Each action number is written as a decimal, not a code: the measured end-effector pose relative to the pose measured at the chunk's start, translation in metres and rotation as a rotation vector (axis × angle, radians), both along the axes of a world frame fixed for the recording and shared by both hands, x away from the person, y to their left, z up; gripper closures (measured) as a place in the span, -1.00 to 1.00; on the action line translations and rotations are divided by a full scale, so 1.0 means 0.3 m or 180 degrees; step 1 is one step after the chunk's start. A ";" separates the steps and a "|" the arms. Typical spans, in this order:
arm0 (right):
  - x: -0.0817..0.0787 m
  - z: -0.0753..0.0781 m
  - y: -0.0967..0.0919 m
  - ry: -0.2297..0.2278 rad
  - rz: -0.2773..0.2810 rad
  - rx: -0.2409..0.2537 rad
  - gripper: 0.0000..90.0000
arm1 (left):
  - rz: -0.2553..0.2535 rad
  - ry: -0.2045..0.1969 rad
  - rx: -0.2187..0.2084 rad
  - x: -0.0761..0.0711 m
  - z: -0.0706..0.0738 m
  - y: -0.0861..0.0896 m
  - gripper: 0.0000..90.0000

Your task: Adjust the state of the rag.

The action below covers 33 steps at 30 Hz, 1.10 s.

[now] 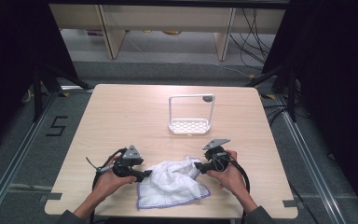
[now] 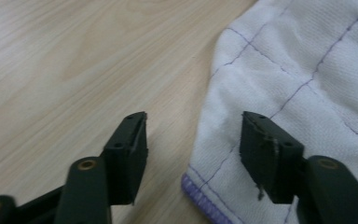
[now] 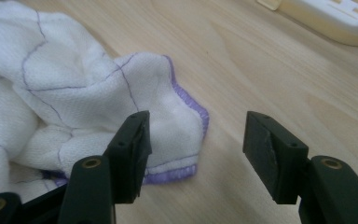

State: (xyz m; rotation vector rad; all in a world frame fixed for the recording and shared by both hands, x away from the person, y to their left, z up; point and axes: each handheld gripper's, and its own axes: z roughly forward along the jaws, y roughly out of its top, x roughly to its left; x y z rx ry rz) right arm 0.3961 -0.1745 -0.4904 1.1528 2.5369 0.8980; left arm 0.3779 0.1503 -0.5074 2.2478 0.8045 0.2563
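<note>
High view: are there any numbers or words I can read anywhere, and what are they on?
"5": a dark marking on the grey floor, left of the table.
The white rack has a dark spot on its top bar, too small to read.
The white cloth carries purple stitched lines and a purple hem, no letters.
No writing can be made out on the left gripper or the right gripper.

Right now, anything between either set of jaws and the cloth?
Nothing visible. The left gripper and right gripper both stand open at opposite edges of the white cloth; only bare table lies around it.
</note>
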 end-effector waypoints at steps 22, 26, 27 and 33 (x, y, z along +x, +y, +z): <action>-0.038 0.178 -0.027 -0.0902 0.0384 -0.0107 0.91 | -0.0324 -0.1033 0.0037 -0.188 0.117 0.002 0.89; -0.120 0.080 -0.023 -0.0690 0.0574 -0.0308 0.89 | -0.0572 -0.0670 0.0123 -0.271 -0.002 -0.033 0.80; -0.120 0.080 -0.023 -0.0690 0.0574 -0.0308 0.89 | -0.0572 -0.0670 0.0123 -0.271 -0.002 -0.033 0.76; -0.200 0.030 -0.031 -0.0485 0.0657 -0.0310 0.83 | -0.0335 -0.0357 -0.0585 -0.259 0.028 -0.017 0.26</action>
